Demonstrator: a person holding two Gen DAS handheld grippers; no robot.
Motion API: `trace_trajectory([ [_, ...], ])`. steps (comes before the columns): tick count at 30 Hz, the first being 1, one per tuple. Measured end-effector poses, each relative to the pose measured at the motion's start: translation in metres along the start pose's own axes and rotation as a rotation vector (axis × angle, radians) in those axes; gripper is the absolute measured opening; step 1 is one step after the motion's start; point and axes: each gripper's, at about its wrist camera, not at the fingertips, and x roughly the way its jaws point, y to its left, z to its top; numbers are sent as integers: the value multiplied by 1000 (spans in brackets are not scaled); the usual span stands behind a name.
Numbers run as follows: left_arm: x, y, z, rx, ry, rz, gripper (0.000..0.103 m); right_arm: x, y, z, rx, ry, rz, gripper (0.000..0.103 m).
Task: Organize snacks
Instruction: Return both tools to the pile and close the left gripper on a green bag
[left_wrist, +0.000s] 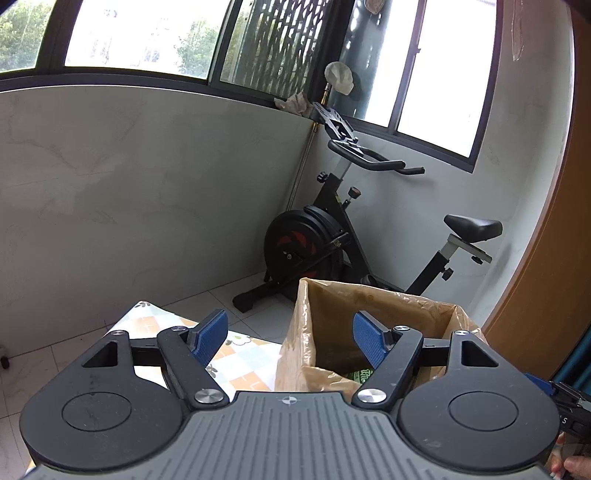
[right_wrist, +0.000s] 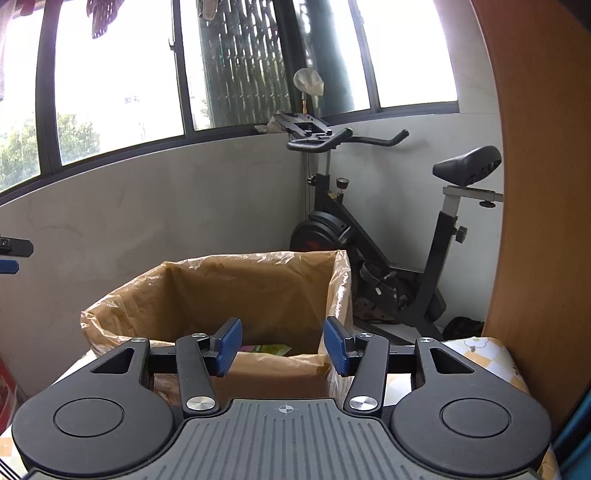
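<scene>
A cardboard box (right_wrist: 258, 288) lined with clear plastic film stands on a table with a patterned cloth (left_wrist: 251, 365). Snack packets (right_wrist: 271, 349) lie at its bottom, mostly hidden by the near wall. In the left wrist view the same box (left_wrist: 376, 314) is on the right, with a green packet (left_wrist: 360, 376) showing inside. My left gripper (left_wrist: 290, 338) is open and holds nothing, in front of the box's left corner. My right gripper (right_wrist: 282, 347) is open and empty too, just before the box's near wall. The other gripper's tip (right_wrist: 9, 254) shows at the left edge.
An exercise bike (right_wrist: 388, 229) stands on the tiled floor in the corner behind the table. A wooden panel (right_wrist: 535, 184) rises along the right. A grey wall with windows runs behind. A hand (left_wrist: 572, 465) shows at the lower right of the left wrist view.
</scene>
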Motion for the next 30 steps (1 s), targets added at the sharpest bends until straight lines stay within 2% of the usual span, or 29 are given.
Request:
trace_trajectory([
  [4,-16,5,-22,32,1,8,77,-15,-5,-25,16,21,-14,49],
  [8,-25,-1,-64,92,16,-2,77,-24,-1,-57,18,35,-36,49],
  [14,-21,-19,-134,111,94,-104,78,-35,13,-105,8,51,-71,49],
  [17,-13,-30,-163,124,141,-130,78,-38,20,-127,27,74,-68,49],
  [21,-6,-35,-187,153,175,-119,80,-42,29,-152,30,93,-76,50],
  [30,6,-24,-233,100,276,-126,84,-38,44,-191,2,168,-57,50],
])
